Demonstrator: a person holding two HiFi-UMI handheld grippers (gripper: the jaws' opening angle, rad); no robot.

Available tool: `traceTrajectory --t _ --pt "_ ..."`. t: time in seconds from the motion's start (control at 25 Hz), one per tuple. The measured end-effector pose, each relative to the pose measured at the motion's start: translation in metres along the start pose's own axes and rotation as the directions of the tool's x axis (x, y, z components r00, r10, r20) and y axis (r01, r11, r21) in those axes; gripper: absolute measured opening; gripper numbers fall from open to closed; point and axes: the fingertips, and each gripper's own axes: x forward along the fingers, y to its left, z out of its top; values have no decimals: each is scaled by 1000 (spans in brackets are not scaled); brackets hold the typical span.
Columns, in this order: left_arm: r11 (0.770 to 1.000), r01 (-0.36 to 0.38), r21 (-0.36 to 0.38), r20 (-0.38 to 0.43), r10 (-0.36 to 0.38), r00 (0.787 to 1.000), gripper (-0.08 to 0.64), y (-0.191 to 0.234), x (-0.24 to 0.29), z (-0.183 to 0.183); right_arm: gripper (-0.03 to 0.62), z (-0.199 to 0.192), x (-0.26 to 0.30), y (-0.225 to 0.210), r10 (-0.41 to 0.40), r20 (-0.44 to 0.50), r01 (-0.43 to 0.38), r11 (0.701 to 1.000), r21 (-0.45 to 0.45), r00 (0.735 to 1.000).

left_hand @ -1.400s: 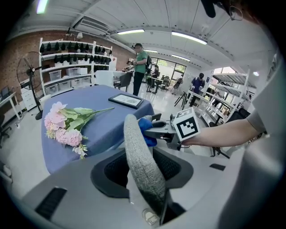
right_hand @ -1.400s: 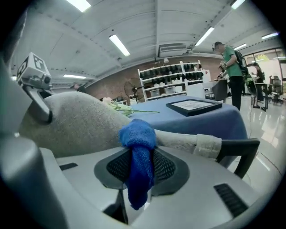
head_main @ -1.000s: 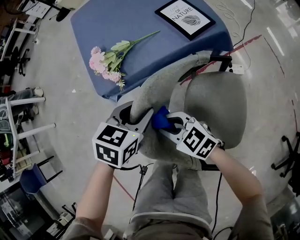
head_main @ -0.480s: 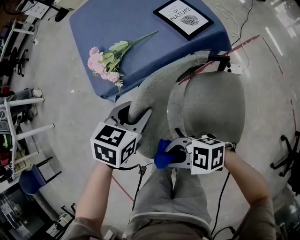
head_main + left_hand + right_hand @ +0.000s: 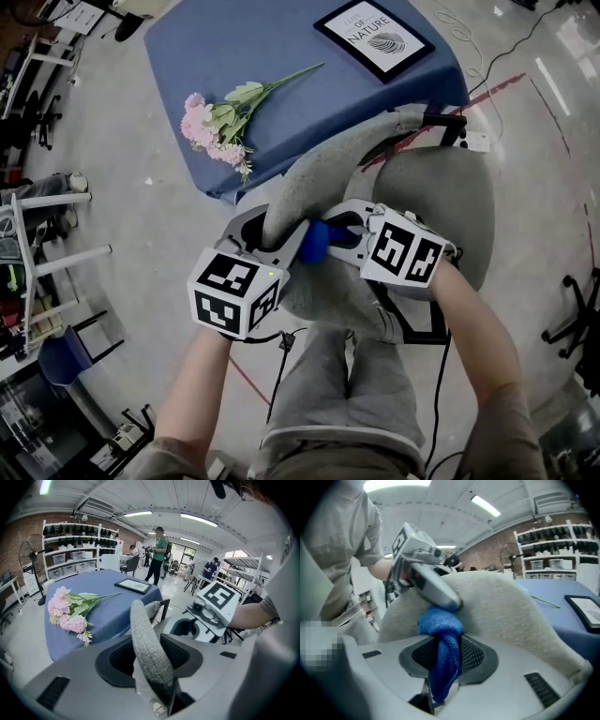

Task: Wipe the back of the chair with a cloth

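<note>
The grey fabric chair back (image 5: 323,173) curves up in front of me, with its seat (image 5: 441,202) beyond. My left gripper (image 5: 272,231) is shut on the back's top edge, and the padded edge (image 5: 146,648) fills its jaws (image 5: 150,660). My right gripper (image 5: 330,240) is shut on a bunched blue cloth (image 5: 315,242). In the right gripper view the cloth (image 5: 443,651) hangs between the jaws (image 5: 440,656) and presses against the chair back (image 5: 501,609), right under the left gripper's finger (image 5: 440,595).
A blue-covered table (image 5: 281,56) stands just beyond the chair, bearing pink flowers (image 5: 211,127) and a framed print (image 5: 373,36). Cables and another chair's base (image 5: 577,319) lie on the floor to the right. People (image 5: 160,555) and shelving stand far off.
The right gripper carried the cloth down the chair back toward me, then back up next to the left gripper. The left gripper kept its hold and did not move.
</note>
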Motion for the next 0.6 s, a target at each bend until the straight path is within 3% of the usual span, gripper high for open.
traceTrajectory --t 0.08,0.16,0.24,0.4,0.48,0.6 --pt "1000 2 -3 2 -2 1000 176 0 0 1 121 6 -12 -39 -162 35 161 986 43 986" --pt "1000 4 -6 4 -4 1000 176 0 0 1 123 10 -29 -75 -313 82 303 946 112 946" --pt "1000 7 -8 5 -7 1000 176 -1 0 1 123 11 -49 -104 -433 130 401 891 213 892" --pt "1000 11 -5 3 -11 1000 176 -1 1 0 123 6 -85 -143 -642 140 568 744 351 754" --pt "1000 11 -6 2 -11 1000 176 -1 1 0 123 8 -84 -143 -653 135 584 737 342 745" --pt "1000 9 -6 2 -9 1000 176 0 0 0 123 13 -64 -123 -608 130 561 782 272 783"
